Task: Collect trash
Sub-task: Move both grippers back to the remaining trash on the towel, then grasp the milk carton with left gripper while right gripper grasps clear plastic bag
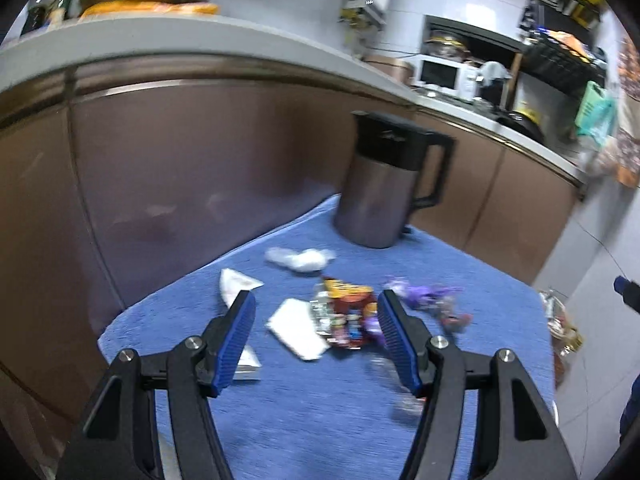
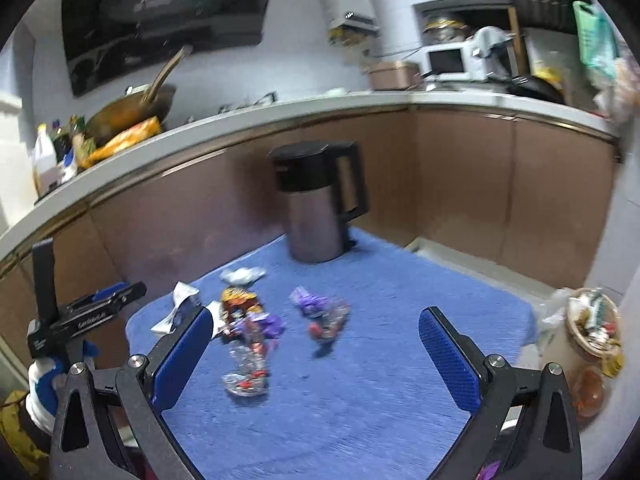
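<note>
Trash lies on a blue towel [image 1: 304,412] over a low table. In the left wrist view: a red and yellow snack wrapper [image 1: 348,312], white paper pieces [image 1: 298,328], a crumpled white plastic wad [image 1: 300,258], and purple wrappers [image 1: 432,296]. My left gripper [image 1: 316,304] is open above the towel, the red wrapper between its jaws in the picture. In the right wrist view my right gripper [image 2: 316,320] is open and empty over the towel [image 2: 360,380], near the purple wrapper [image 2: 320,312], a clear wrapper [image 2: 246,376] and the red wrapper [image 2: 240,304]. The left gripper's body [image 2: 80,316] shows at the left.
A steel kettle with a black lid [image 1: 388,184] stands at the towel's far edge, also in the right wrist view [image 2: 320,204]. Brown cabinets and a counter [image 1: 160,36] lie behind. A full trash basket [image 2: 592,324] sits on the floor at the right.
</note>
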`<action>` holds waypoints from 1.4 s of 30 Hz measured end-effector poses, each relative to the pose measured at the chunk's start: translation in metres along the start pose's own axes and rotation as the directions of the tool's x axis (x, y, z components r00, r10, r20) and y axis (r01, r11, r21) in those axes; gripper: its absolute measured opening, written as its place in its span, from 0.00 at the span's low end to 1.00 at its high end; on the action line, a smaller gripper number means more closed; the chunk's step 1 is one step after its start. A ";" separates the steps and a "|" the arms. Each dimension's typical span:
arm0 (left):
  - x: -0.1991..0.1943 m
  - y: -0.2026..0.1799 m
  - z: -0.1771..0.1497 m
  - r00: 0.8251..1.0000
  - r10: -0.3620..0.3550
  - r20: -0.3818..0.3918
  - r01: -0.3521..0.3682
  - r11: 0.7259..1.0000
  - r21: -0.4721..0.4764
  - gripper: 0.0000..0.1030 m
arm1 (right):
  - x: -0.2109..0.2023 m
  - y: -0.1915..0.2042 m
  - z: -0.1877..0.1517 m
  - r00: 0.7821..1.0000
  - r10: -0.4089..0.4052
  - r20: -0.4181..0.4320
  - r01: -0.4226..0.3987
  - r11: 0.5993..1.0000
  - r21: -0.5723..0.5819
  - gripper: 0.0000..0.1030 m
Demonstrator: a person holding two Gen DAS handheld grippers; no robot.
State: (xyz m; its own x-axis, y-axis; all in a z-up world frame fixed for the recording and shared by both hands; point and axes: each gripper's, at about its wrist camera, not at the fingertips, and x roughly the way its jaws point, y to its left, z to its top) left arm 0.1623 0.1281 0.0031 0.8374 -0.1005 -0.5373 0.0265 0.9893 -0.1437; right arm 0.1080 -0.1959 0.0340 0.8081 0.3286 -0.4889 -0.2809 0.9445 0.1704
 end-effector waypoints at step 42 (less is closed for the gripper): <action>0.140 0.067 -0.046 0.958 0.097 -0.271 -0.123 0.989 -0.080 0.59 | 0.215 0.069 -0.094 0.903 0.169 -0.395 -0.187 0.982 -0.008 0.61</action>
State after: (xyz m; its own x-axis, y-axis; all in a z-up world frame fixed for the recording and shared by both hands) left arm 0.2562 0.1753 -0.1203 0.6567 -0.0293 -0.7535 -0.1204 0.9823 -0.1432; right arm 0.2134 -0.0597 -0.1398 0.4780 0.4561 -0.7507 -0.4311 0.8664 0.2519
